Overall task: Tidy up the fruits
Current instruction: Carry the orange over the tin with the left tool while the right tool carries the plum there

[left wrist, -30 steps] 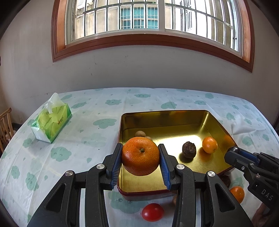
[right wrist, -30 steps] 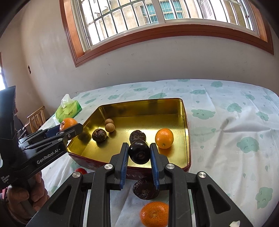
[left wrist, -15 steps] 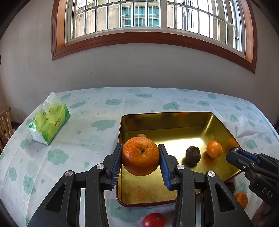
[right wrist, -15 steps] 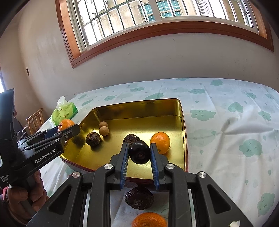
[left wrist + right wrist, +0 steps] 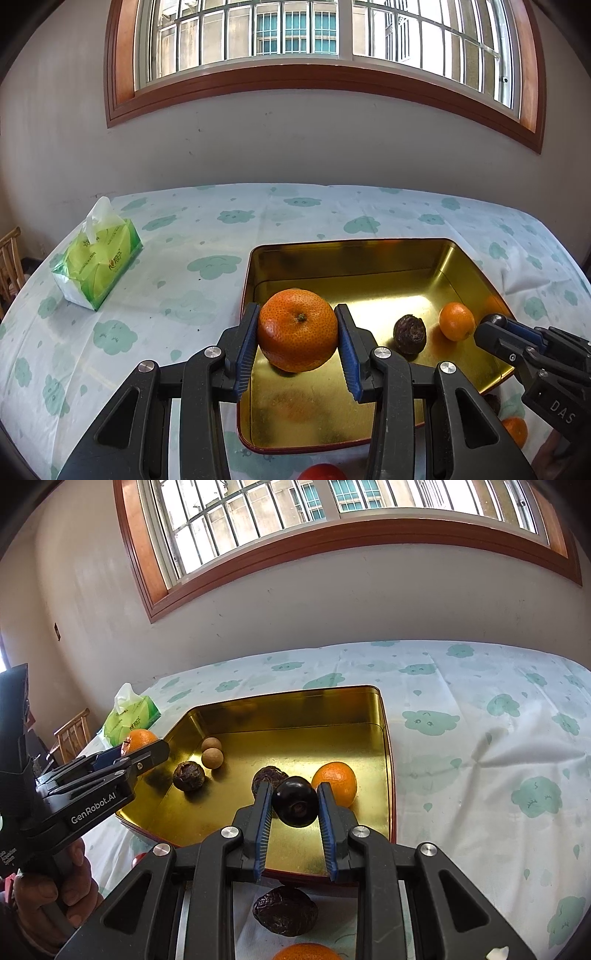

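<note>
A table under a cloud-printed cloth [image 5: 207, 229] is being shown, and near its middle a gold square tin [image 5: 295, 705] is lying with one corner turned toward the right wrist camera. One green tissue pack [image 5: 98, 264] is lying toward the table's left edge, its long axis running from the near edge toward the wall. One large orange [image 5: 297, 329] is being held between the blue pads of the left gripper [image 5: 297, 339], above the tin's near left part, its stem end turned toward the camera. One smooth dark round fruit [image 5: 295, 801] is being clamped by the right gripper [image 5: 295, 814] above the tin's near right part. Inside the tin five fruits are being counted: one small orange [image 5: 334, 782] by the right wall, two wrinkled dark fruits [image 5: 188, 775], and two small tan balls [image 5: 212, 757] touching near the left wall. On the cloth, just in front of the tin's near edge, one wrinkled dark fruit [image 5: 285, 910], one orange [image 5: 306, 952] and one red fruit [image 5: 320, 472] are lying.
</note>
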`<move>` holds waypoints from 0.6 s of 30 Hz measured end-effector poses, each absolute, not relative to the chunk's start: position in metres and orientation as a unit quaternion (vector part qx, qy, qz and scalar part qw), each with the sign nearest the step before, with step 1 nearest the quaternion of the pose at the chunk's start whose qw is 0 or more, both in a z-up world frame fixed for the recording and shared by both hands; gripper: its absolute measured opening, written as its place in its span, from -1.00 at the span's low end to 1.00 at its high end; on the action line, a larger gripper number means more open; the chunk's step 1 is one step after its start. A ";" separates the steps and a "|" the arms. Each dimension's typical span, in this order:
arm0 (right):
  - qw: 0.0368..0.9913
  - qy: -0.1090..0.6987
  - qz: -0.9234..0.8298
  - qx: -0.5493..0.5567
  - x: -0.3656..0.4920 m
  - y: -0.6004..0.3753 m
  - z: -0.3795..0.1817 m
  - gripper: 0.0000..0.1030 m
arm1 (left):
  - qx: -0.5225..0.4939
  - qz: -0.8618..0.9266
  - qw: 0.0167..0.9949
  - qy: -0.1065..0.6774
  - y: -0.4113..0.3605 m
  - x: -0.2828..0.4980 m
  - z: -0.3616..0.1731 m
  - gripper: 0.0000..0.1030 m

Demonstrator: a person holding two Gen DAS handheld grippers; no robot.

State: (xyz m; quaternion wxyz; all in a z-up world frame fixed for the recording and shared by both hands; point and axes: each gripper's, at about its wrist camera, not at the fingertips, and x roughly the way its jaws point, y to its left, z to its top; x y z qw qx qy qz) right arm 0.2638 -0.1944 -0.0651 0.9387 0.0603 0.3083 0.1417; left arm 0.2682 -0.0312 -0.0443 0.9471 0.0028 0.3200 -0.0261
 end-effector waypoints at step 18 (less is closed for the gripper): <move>0.938 0.311 0.137 0.068 0.276 -0.195 -0.070 -0.56 | 0.004 -0.025 0.946 0.323 -0.035 0.281 -0.051 -0.20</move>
